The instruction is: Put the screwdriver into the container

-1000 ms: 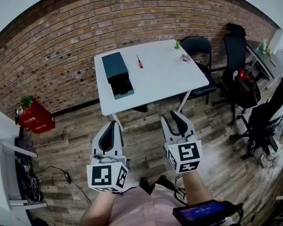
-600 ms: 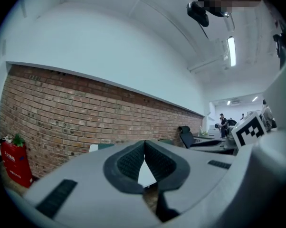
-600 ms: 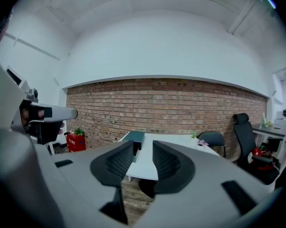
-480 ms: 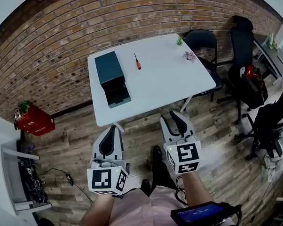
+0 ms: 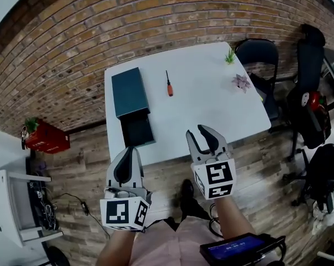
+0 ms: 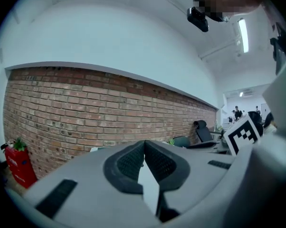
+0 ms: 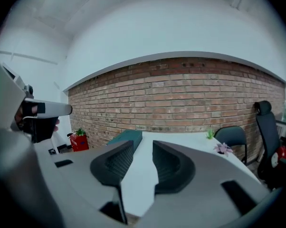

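Left gripper (image 5: 131,151), jaws pressed together on nothing, hovers at the near edge of a white table (image 5: 211,110). On the table a dark teal container (image 5: 129,92), its drawer pulled out, stands left of the red-handled screwdriver (image 5: 169,85), the two apart. Right gripper (image 5: 197,132) hangs over the near edge, jaws parted and empty.
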A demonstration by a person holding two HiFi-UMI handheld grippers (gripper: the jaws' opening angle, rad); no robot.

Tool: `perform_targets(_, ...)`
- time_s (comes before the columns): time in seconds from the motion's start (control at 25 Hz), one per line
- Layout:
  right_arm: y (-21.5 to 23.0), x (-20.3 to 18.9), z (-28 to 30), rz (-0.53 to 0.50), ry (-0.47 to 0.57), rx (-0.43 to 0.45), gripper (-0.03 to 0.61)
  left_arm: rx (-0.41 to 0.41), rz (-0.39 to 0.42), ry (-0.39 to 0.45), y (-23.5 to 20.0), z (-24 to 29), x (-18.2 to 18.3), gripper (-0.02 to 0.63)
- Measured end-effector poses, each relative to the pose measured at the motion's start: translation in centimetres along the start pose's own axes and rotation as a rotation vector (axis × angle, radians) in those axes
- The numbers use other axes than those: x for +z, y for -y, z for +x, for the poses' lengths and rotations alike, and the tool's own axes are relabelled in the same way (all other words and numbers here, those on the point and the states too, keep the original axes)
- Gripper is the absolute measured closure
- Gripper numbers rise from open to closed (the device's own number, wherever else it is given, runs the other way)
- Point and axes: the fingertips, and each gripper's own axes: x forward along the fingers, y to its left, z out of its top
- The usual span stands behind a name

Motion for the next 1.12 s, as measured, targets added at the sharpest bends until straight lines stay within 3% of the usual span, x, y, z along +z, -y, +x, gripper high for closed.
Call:
perform_targets(0.28,2.6,3.9,5.7,-0.025,0.034,0.058,0.445,0.067,0.024,0.043,-1.2,4.6,3.3,0.601)
perform_targets(0.6,3.6,7.0,11.2,-0.057,0.052,0.079,0.44,0.15,0.024,0.075,-5.6,7.4,5.0,0.601)
perform_targets(1.12,3.3,4.0,20.3,-0.059,-0.083,0.038,0.423,0.104,-0.044,0.036,-12.7,13.8,2.4,0.601)
